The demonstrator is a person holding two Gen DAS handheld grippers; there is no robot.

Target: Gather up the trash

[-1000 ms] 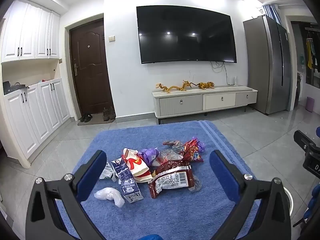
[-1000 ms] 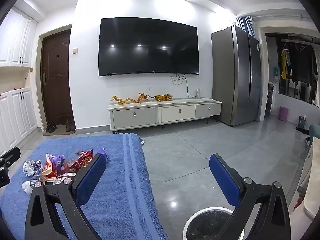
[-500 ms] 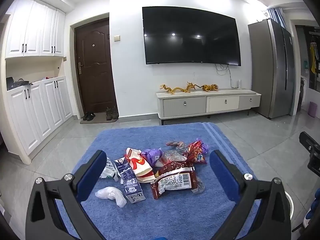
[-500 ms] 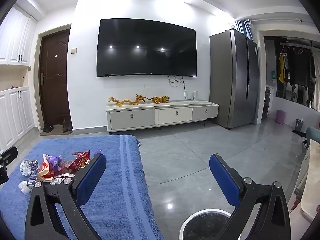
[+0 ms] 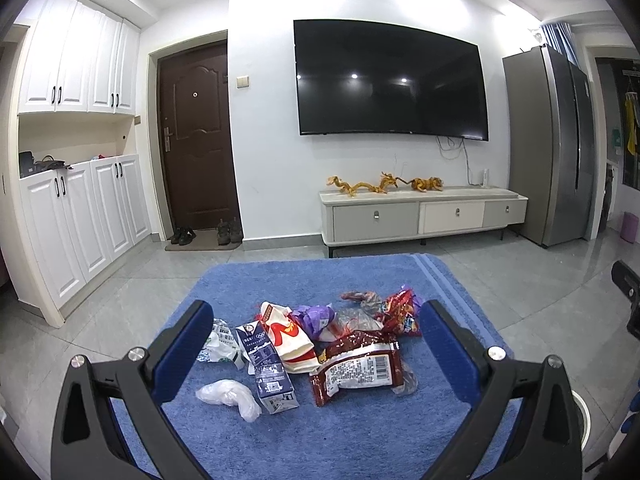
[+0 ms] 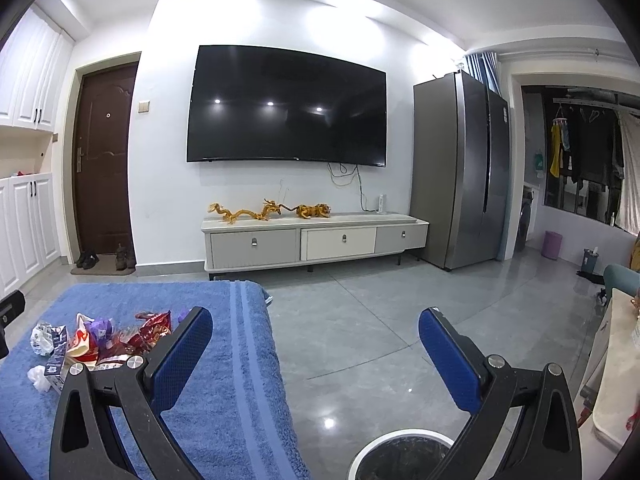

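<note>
While your left gripper [image 5: 316,344] gapes wide, empty, above the blue towel [image 5: 360,432], wrappers lie centred: dark-red barcoded packet [image 5: 356,368], navy carton [image 5: 268,372] at 9 o'clock, print unreadable. Your right gripper [image 6: 316,344] is equally wide, empty; round white-rimmed bin [image 6: 400,456] at 6 o'clock.

Home living room, entry side.

Wall-mounted TV [image 5: 390,80] above a low media console [image 5: 422,214] with 3 drawers and gold dragon figurines [image 5: 362,186] on top. Brown front door [image 5: 196,136] with shoes [image 5: 206,235] on its mat. White built-in cabinets [image 5: 76,136] left, steel 2-door fridge [image 6: 464,168] right, laundry hanging [image 6: 576,152] beyond. Grey tiled floor [image 6: 360,332]; blue towel-covered surface [image 5: 320,280] holding snack wrappers [image 5: 356,368].
</note>
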